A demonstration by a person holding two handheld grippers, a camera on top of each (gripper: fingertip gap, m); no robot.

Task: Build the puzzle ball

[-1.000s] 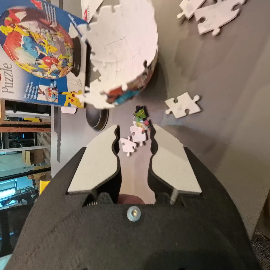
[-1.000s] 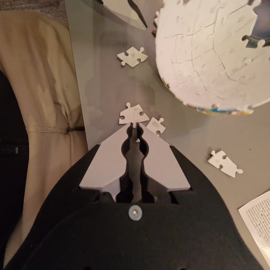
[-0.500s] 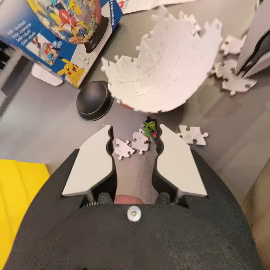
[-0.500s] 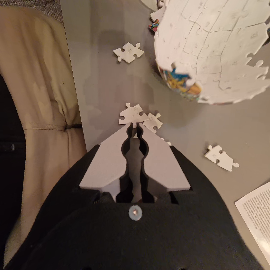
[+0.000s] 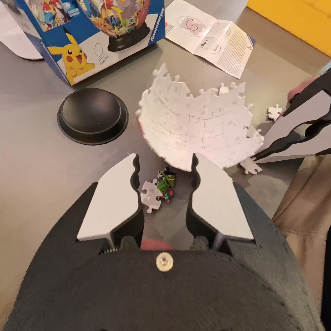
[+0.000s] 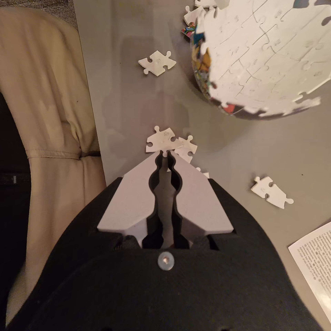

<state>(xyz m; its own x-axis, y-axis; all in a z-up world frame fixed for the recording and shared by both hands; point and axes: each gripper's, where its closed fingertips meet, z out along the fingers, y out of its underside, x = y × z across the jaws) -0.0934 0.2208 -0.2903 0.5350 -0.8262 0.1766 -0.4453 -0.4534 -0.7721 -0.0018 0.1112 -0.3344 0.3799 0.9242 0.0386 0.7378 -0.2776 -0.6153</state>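
The half-built puzzle ball (image 5: 197,129) is a white bowl-shaped shell resting tilted on the grey table (image 5: 44,161); its coloured outside shows in the right wrist view (image 6: 259,62). My left gripper (image 5: 165,157) is open and empty, its right fingertip at the shell's near edge. A white piece (image 5: 151,194) and a green coloured piece (image 5: 165,184) lie between its fingers. My right gripper (image 6: 164,153) is shut on a white piece (image 6: 162,141) just above the table. It also shows in the left wrist view (image 5: 295,143), right of the shell.
A black round stand (image 5: 92,121), the puzzle box (image 5: 98,35) and a leaflet (image 5: 211,39) lie behind the shell. Loose white pieces (image 6: 157,62) (image 6: 272,191) (image 6: 186,148) lie near my right gripper. Beige fabric (image 6: 44,107) hangs past the table edge.
My left gripper swung round to face the shell and opened wider. The shell rolled, showing more of its coloured side to the right view. My right gripper stayed shut on its piece.
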